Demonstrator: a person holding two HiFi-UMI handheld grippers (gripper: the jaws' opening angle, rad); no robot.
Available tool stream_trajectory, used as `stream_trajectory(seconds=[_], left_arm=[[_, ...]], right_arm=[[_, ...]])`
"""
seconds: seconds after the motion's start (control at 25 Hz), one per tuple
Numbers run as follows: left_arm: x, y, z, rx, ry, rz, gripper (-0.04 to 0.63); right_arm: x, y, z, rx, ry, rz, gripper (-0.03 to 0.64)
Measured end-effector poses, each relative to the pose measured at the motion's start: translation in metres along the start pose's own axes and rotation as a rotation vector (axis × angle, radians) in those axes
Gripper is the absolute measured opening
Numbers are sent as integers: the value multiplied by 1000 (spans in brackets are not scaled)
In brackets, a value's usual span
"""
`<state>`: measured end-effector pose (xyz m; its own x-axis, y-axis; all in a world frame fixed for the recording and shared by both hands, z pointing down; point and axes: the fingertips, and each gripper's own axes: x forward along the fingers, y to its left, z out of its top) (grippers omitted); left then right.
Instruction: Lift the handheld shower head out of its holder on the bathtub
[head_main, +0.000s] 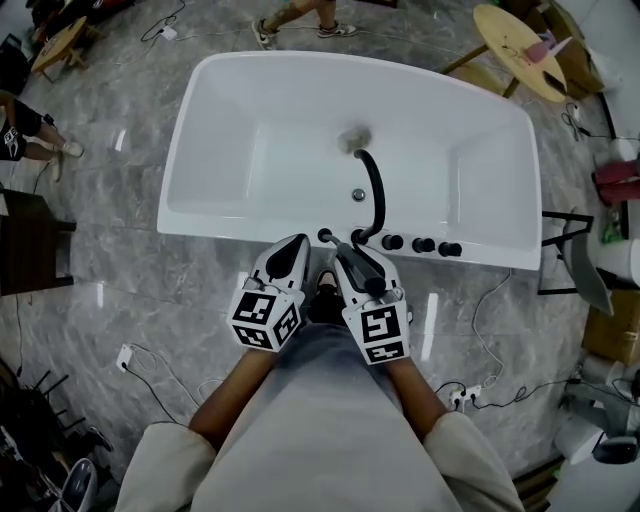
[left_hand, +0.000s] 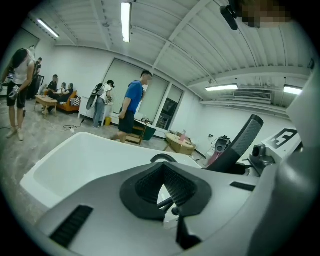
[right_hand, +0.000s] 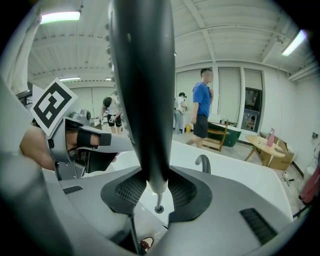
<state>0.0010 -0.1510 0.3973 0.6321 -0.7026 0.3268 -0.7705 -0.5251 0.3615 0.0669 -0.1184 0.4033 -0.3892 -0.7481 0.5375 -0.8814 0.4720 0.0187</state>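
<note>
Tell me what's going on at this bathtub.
A person stands at the near rim of a white bathtub with a gripper in each hand. The right gripper is shut on the dark handheld shower head, which stands upright between its pads, with its lower tip showing below them over the rim. The left gripper sits alongside, shut and empty. Other people stand in the background.

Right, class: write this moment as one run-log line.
right gripper: shut on shower head | left gripper: shut, empty | bathtub: ahead
</note>
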Motion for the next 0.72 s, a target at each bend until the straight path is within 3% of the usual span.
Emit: stream_trajectory(seconds=[0.72], left_arm=[[-27, -14, 49, 52, -104, -16, 4]], right_arm=[[-33, 14, 69, -18, -150, 30, 144]])
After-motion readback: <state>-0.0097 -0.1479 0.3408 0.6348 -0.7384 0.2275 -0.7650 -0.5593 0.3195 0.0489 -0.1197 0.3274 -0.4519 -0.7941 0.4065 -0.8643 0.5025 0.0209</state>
